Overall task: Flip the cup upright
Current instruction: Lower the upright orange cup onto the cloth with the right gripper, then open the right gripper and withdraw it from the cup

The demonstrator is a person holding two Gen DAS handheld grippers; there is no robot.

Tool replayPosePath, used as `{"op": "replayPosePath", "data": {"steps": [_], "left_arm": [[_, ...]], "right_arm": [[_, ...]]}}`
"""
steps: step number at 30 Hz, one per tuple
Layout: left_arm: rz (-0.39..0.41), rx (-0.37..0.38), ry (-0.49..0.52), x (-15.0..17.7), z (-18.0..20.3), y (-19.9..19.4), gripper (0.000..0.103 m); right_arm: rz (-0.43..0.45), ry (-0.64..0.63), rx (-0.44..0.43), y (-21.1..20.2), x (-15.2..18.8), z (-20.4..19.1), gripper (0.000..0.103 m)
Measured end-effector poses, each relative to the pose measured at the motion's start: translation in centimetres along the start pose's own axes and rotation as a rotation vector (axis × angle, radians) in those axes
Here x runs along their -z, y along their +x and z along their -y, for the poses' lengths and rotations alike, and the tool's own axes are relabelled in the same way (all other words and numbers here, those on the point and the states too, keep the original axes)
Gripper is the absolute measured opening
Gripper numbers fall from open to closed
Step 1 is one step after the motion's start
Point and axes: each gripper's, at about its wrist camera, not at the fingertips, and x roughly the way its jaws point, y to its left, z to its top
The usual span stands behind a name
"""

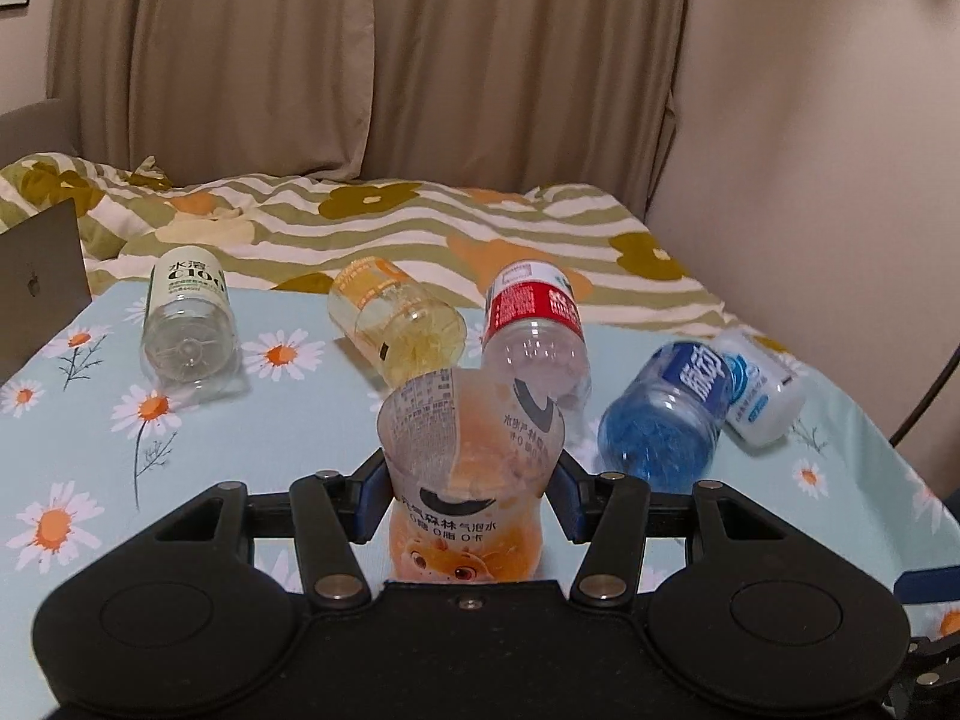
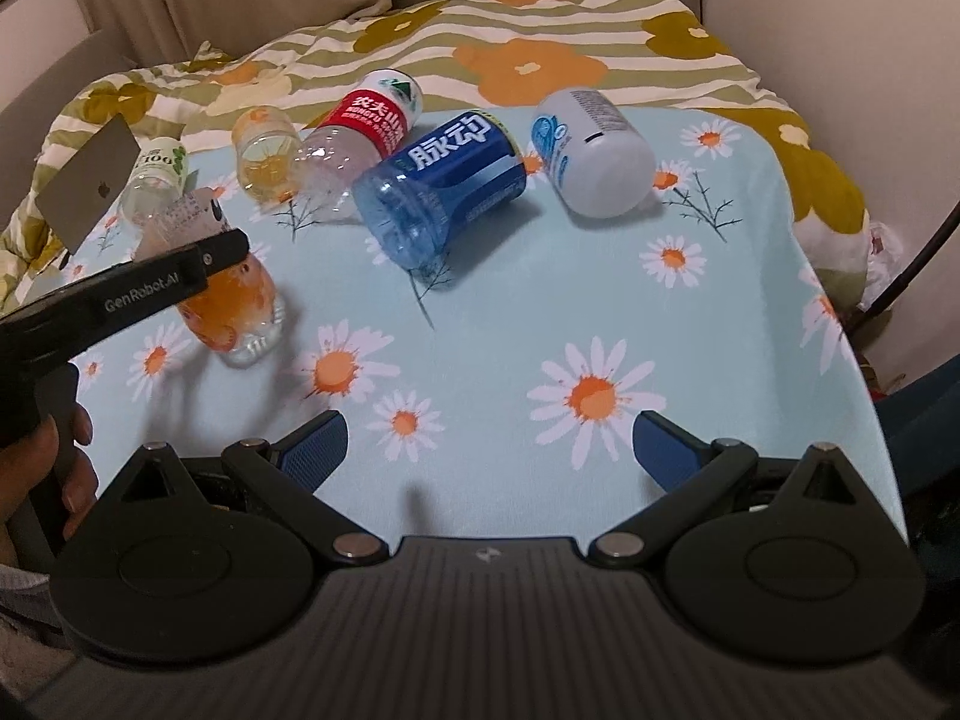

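My left gripper [image 1: 471,495] clamps its blue pads on both sides of the orange cup [image 1: 468,480], a cut-off clear bottle with an orange cartoon label, held open end up and slightly tilted, its base on the daisy-print cloth [image 2: 540,312]. My right gripper [image 2: 489,438] hangs wide apart over bare cloth, well to the right of the orange cup. Beyond the orange cup, five more cups lie on their sides: a green-label cup [image 1: 189,324], a yellow cup [image 1: 396,318], a red-label cup [image 1: 534,324], a blue cup [image 1: 666,414] and a white cup [image 1: 759,387].
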Motion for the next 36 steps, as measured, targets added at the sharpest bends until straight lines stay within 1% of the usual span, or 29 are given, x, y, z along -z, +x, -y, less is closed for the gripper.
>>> {"op": "replayPosePath", "data": {"steps": [7,12,14,15,16,17,18,21,24,26,28,32,36], "left_arm": [[-0.048,-0.022,0.084,-0.1,0.9,0.0,0.059],[-0.073,-0.020,0.098,-0.3,0.9,0.3,0.058],[-0.086,-0.020,0.098,-0.4,0.8,0.4,0.060],[-0.093,-0.020,0.096,-0.5,0.8,0.5,0.063],[-0.100,-0.021,0.091,-0.5,0.7,0.4,0.076],[-0.102,-0.028,0.084,-0.6,0.6,0.3,0.085],[-0.101,-0.039,0.077,-0.7,0.5,0.0,0.097],[-0.093,-0.042,0.075,-1.4,0.2,-1.5,0.098],[-0.120,-0.066,0.070,-2.6,-0.5,-3.4,0.098],[-0.134,-0.068,0.057,-3.4,-1.3,-5.0,0.099],[-0.152,-0.077,0.048,-4.1,-1.9,-6.5,0.102],[-0.187,-0.098,0.042,-4.8,-3.2,-9.2,0.102],[-0.195,-0.107,0.030,-5.4,-4.5,-11.3,0.102]], "right_arm": [[0.009,-0.012,-0.003,-0.5,0.4,-0.5,0.103],[0.021,-0.003,0.000,-1.3,0.7,-0.4,0.103],[0.025,0.001,0.003,-1.6,0.8,-0.3,0.103],[0.027,0.006,0.004,-1.7,0.8,-0.2,0.103],[0.029,0.011,0.003,-1.8,0.7,-0.1,0.103],[0.032,0.017,0.002,-2.0,0.7,0.0,0.103],[0.036,0.022,0.002,-2.2,0.6,0.0,0.103],[0.057,0.024,-0.001,-3.3,0.1,-0.1,0.103],[0.079,0.015,0.003,-4.7,-0.8,-0.5,0.103],[0.090,0.005,0.007,-5.5,-1.5,-1.0,0.103],[0.096,0.002,0.021,-6.2,-2.2,-1.5,0.103],[0.113,-0.013,0.052,-7.5,-3.3,-3.1,0.103],[0.123,-0.022,0.075,-8.5,-3.9,-4.7,0.103]]}}
